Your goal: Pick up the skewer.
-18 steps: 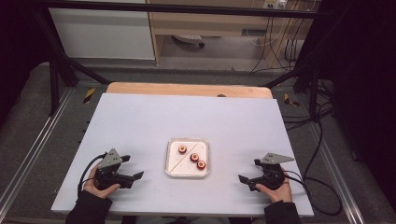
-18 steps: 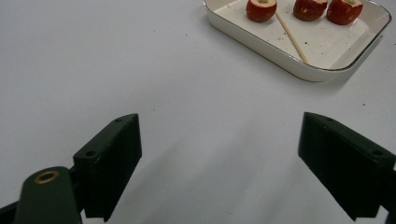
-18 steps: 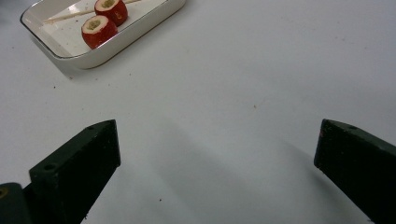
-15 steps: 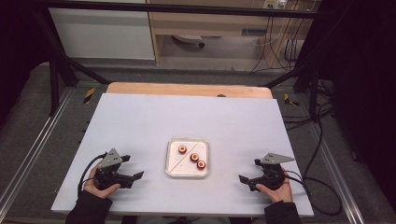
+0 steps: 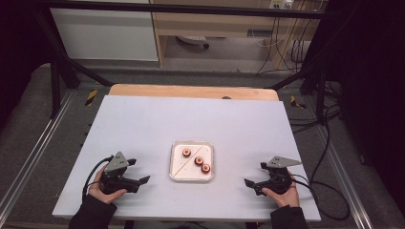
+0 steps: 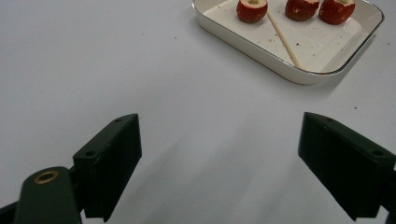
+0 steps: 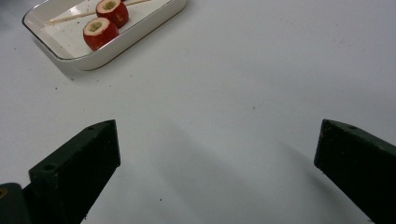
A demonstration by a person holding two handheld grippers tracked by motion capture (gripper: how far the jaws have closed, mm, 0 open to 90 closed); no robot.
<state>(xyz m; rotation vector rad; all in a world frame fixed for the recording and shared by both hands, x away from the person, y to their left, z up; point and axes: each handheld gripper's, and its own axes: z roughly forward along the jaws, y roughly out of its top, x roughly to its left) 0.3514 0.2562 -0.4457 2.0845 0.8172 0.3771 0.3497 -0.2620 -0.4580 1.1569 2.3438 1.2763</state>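
On the pale grey table top (image 5: 191, 119), a shallow white rectangular dish with rounded corners (image 5: 192, 176) sits near the middle of the near half, between the two hand-held tools and well apart from each. In the dish lie three short red fruit pieces with pale cored centres (image 5: 196, 161), set in a slanting row, and a thin wooden skewer (image 5: 184, 162) rests beside them on the dish floor, running diagonally. The left gripper (image 5: 136, 171), held in the person's left hand (image 5: 102, 188), lies low over the table to the left of the dish; in the left gripper view its two black jaws stand wide apart with only bare table between them, and the dish (image 6: 299, 70) with its fruit pieces (image 6: 252, 9) and skewer (image 6: 282, 35) lies ahead, up and to the right. The right gripper (image 5: 255, 175), held in the right hand (image 5: 282, 193), lies to the right of the dish; in the right gripper view its black jaws also stand spread wide, gripping nothing and touching nothing, with the dish (image 7: 116, 44) ahead at the upper left.
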